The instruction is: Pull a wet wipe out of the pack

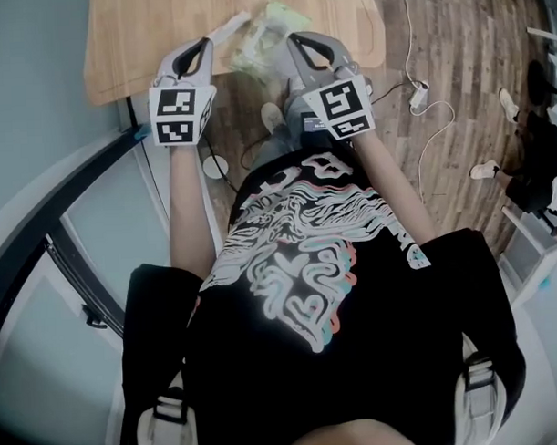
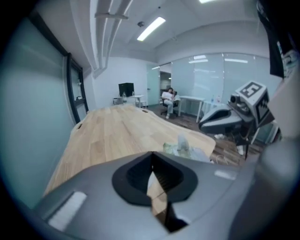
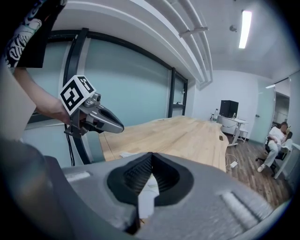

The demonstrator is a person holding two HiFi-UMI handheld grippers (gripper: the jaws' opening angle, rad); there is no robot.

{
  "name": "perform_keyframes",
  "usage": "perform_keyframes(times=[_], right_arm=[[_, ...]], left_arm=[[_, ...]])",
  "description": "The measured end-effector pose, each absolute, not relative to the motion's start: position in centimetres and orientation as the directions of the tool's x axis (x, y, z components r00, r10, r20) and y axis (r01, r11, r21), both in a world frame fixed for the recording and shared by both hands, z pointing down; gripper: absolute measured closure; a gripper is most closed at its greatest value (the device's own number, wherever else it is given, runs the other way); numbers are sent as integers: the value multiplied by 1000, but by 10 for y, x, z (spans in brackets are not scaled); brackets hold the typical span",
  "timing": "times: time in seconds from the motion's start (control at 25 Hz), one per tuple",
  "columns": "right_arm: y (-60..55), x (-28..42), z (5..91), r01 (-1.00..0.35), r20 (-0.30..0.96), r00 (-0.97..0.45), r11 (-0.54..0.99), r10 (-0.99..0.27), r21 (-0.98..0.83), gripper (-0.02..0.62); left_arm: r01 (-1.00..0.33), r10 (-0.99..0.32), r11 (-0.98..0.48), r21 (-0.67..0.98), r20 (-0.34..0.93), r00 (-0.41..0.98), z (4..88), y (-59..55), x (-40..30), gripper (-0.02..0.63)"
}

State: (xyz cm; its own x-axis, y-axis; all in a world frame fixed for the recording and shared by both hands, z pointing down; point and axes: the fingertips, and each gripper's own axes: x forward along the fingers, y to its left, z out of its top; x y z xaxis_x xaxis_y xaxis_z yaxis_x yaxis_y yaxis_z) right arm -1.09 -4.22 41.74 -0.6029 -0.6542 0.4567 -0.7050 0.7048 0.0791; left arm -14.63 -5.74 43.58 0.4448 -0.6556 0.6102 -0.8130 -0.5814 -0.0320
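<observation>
Black printed shirt (image 1: 299, 280) fills the foreground; beyond it, at 12 o'clock, the wipe pack (image 1: 263, 40) lies on the counter (image 1: 144, 39), flanked by left tongs (image 1: 204, 43) and right tongs (image 1: 295, 38), both closed and empty, seemingly so either can reach it

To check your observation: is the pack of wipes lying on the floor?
No, the pack lies on the wooden table near its edge.

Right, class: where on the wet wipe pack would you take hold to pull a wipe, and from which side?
Probably the white tuft of wipe standing up from the top of the pack. Come from above, closing across it: it rises clear of the low, flat pack.
</observation>
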Motion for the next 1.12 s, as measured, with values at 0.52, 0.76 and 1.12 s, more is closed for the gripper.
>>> perform_keyframes(times=[0.52, 0.76, 1.12], right_arm=[[-33, 12, 335, -794, 338, -568, 607, -750, 12, 595], [-37, 10, 309, -791, 275, -585, 612, -763, 14, 597], [-38, 19, 310, -797, 271, -581, 604, -768, 4, 597]], left_arm=[[-850, -810, -525, -54, 338, 479, 335, -31, -123, 615], [-867, -839, -496, -53, 286, 463, 320, -22, -117, 615], [-850, -817, -526, -3, 280, 505, 318, -18, -105, 616]])
